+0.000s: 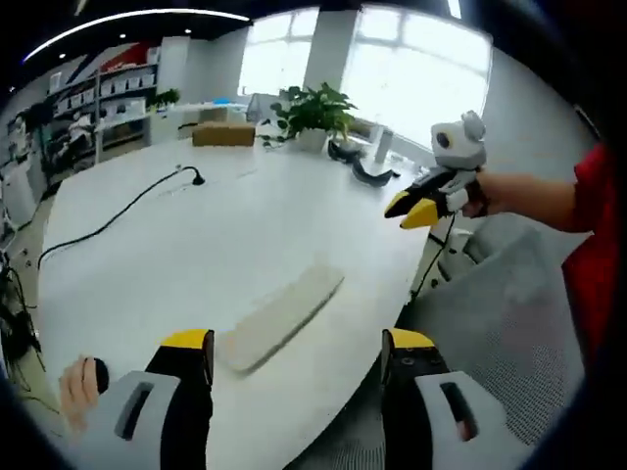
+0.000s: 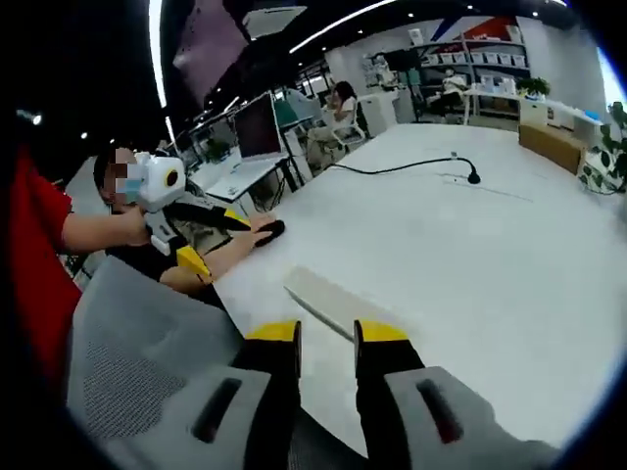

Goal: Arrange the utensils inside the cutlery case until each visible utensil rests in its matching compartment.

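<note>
- On the big white table (image 1: 196,245), the long flat cutlery case (image 1: 279,315) lies near the edge, at about 6 o'clock in the left gripper view, just past your left gripper (image 1: 296,354).
- Your left gripper hangs over the table edge with its yellow-tipped jaws wide apart and nothing between them.
- Your right gripper (image 1: 419,208) shows at 3 o'clock in that view, up in the air beside the table. Its tips are close together with a thin gap, and they grip nothing.
- In the right gripper view the case (image 2: 338,302) sits at 6 o'clock, just above the jaws.
- A black cable (image 1: 118,217) runs across the table toward 10 o'clock.
- A green plant (image 1: 313,113) and a brown box (image 1: 223,134) stand at 12 o'clock by bright windows.
- Shelves (image 1: 103,98) line the room at 10 o'clock.
- A grey mesh chair (image 1: 509,313) sits at 4 o'clock.
</note>
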Demonstrator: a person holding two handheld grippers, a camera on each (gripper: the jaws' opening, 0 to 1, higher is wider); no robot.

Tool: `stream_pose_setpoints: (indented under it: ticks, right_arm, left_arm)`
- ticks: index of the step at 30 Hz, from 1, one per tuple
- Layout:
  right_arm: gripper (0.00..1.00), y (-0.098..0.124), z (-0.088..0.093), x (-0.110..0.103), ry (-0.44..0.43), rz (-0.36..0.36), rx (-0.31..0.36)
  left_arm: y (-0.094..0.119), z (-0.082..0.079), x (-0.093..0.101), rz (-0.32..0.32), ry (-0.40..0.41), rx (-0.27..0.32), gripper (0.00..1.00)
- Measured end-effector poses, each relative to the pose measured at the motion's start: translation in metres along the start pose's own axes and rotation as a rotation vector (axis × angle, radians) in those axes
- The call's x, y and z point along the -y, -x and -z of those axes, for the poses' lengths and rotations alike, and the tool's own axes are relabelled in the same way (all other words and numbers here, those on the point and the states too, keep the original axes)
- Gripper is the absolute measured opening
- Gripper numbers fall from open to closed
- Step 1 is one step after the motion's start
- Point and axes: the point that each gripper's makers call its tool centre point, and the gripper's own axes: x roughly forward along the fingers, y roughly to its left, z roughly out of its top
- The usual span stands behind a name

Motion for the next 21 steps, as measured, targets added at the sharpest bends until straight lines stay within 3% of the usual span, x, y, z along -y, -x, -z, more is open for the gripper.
stream_pose_setpoints:
  ticks: [3,7,10,13,15,16,18,21]
  right_arm:
    - [0.25,0.03,-0.008,-0.005,0.04,0.09,0.091]
    - [0.42,0.077,-0.022,-0.015,0.069,0.203,0.214]
    - [0.55,0.108,-0.034,-0.024,0.065,0.264,0.336]
    - [0.68,0.124,-0.037,-0.03,0.062,0.306,0.39]
    - [0.74,0.133,-0.04,-0.033,0.106,0.346,0.429]
    - [0.77,0.135,-0.04,-0.036,0.093,0.35,0.448]
    - [0.81,0.135,-0.039,-0.036,0.093,0.359,0.459]
    - [0.83,0.13,-0.039,-0.031,0.069,0.367,0.462]
  left_arm:
    - [0.024,-0.012,0.009,-0.011,0.048,0.084,0.74]
    - [0.064,-0.032,0.019,-0.058,0.076,0.218,0.91]
    - [0.092,-0.037,0.021,-0.113,0.075,0.277,0.99]
    - [0.118,-0.032,0.014,-0.209,0.046,0.299,1.0]
    - [0.127,-0.026,0.011,-0.252,0.054,0.316,1.0]
    - [0.133,-0.017,0.004,-0.307,0.091,0.305,1.0]
    - [0.136,-0.014,0.009,-0.283,0.108,0.346,1.0]
    - [0.134,-0.004,0.004,-0.308,0.129,0.32,1.0]
